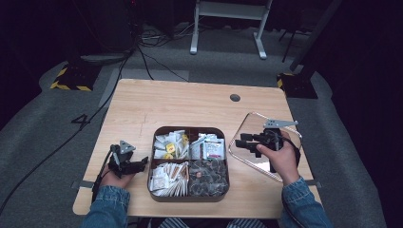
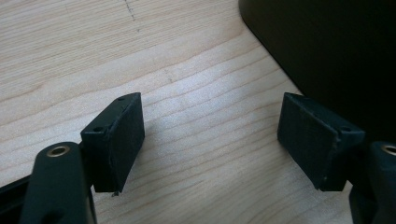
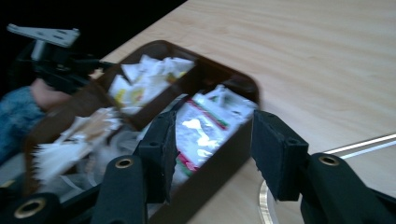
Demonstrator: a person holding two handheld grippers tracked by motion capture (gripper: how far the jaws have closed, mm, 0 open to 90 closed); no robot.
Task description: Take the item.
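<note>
A brown tray with four compartments sits at the table's near middle. It holds white and yellow sachets, foil packets, paper sticks and dark round pods. My left gripper rests on the wood just left of the tray, its jaws open over bare table. My right gripper hovers over a clear lid to the right of the tray and points at the tray's right wall. Its jaws stand open with nothing gripped; the tray's corner and packets lie beyond them.
The clear lid's edge lies on the table right of the tray. A round cable hole sits at the table's far side. Cables and a white desk frame are on the floor beyond. The far half of the table is bare wood.
</note>
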